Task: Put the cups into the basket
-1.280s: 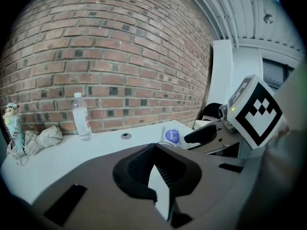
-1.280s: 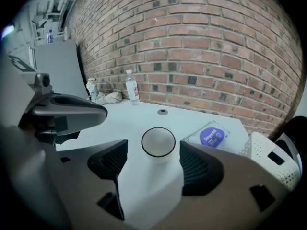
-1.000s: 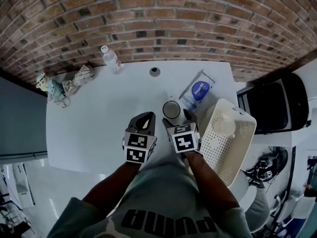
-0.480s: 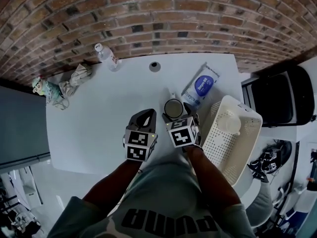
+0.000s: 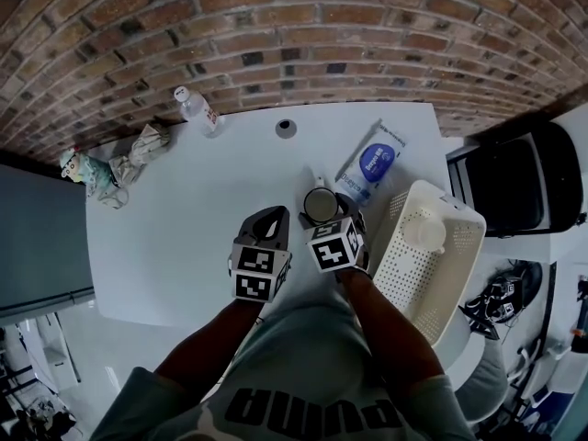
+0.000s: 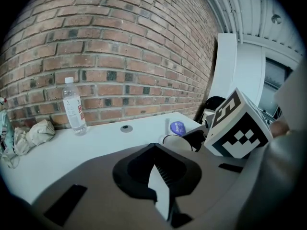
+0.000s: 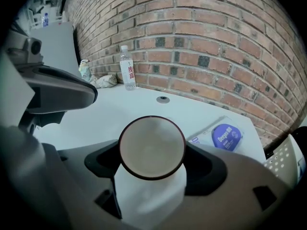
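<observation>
Forward slides the right gripper (image 5: pixel 323 217), jaws clamped on the cup (image 7: pixel 152 148), just left of the basket (image 5: pixel 441 278). Left gripper (image 5: pixel 266 223) closed, empty. Next: lift, swing right, release inside.

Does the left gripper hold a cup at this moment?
No, the left gripper has its jaws together with nothing between them; the cup sits in the right gripper.
</observation>
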Available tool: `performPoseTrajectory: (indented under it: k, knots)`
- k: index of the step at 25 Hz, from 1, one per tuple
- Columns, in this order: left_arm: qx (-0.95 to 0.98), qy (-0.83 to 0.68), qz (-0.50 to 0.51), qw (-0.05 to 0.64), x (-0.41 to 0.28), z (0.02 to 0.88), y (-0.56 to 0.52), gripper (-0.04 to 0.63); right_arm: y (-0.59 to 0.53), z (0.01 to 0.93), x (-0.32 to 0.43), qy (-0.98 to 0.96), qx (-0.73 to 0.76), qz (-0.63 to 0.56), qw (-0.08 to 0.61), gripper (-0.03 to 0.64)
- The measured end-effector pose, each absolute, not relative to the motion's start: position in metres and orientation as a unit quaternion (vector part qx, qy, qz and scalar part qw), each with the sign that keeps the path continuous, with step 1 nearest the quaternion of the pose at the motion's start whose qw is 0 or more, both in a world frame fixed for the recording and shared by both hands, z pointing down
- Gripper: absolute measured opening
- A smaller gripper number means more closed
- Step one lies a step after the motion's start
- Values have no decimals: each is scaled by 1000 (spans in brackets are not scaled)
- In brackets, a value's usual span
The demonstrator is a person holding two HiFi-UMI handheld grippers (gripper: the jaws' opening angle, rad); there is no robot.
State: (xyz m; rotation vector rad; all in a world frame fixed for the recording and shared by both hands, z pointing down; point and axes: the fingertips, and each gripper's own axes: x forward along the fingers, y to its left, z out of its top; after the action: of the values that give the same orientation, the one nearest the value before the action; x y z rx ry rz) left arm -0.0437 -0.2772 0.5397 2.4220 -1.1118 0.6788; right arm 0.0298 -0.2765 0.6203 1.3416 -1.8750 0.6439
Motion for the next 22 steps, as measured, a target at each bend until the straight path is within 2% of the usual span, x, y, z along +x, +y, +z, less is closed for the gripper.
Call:
performPoseTrajectory:
  k: [9,22]
  knots:
    - [865,-402,236,185,-49,529,-270,8,-269,599,28,-735,523,257,347,377]
    - [880,-388,211,174,-39,499,-239,8,-238,484,29,-764,552,231,242,377]
